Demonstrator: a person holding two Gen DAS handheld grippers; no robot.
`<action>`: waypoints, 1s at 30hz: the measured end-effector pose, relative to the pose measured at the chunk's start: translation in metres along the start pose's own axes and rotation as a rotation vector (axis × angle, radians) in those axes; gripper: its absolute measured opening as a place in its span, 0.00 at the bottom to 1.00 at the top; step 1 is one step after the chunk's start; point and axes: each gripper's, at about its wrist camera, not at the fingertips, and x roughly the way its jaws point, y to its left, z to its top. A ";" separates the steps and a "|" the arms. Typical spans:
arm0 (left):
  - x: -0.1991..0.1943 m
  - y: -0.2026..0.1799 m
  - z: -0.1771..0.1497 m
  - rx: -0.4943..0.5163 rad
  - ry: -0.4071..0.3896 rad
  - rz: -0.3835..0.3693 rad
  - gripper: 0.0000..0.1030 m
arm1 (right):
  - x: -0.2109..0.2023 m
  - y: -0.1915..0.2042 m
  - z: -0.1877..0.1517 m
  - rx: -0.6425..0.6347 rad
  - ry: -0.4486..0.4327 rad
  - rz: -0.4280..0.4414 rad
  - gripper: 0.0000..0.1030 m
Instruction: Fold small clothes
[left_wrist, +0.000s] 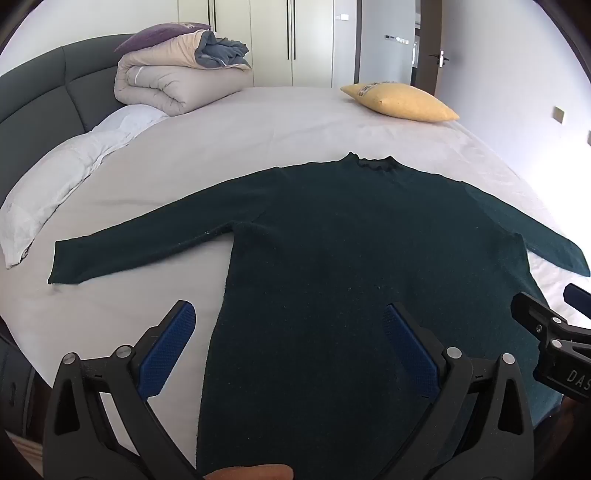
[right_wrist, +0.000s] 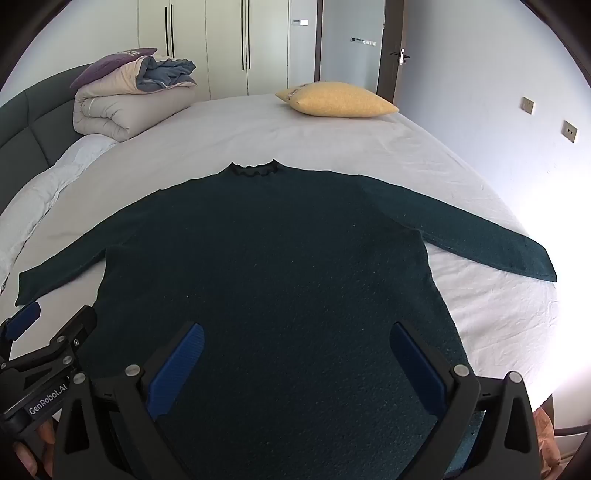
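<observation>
A dark green long-sleeved sweater (left_wrist: 351, 229) (right_wrist: 266, 258) lies flat on the bed, collar away from me and both sleeves spread out to the sides. My left gripper (left_wrist: 290, 314) hovers open over the sweater's lower left edge, blue pads wide apart with nothing between them. My right gripper (right_wrist: 297, 334) hangs open above the lower right part of the body, also holding nothing. Each gripper shows at the edge of the other's view: the right one (left_wrist: 554, 325) and the left one (right_wrist: 48, 332).
The bed (left_wrist: 258, 147) has a white sheet and a grey headboard (left_wrist: 44, 96) at the left. A rolled duvet (left_wrist: 173, 77) with a purple pillow sits at the far left, a yellow pillow (left_wrist: 402, 101) at the far right. Wardrobes and a door stand behind.
</observation>
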 end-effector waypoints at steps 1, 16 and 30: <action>0.000 0.000 0.000 0.000 0.000 -0.001 1.00 | 0.000 0.001 0.000 -0.009 -0.013 -0.016 1.00; 0.001 0.000 0.000 0.000 -0.001 0.000 1.00 | 0.002 0.004 -0.003 -0.017 -0.004 -0.024 1.00; 0.002 0.003 -0.002 -0.001 0.001 -0.002 1.00 | -0.001 0.005 -0.005 -0.016 -0.001 -0.022 1.00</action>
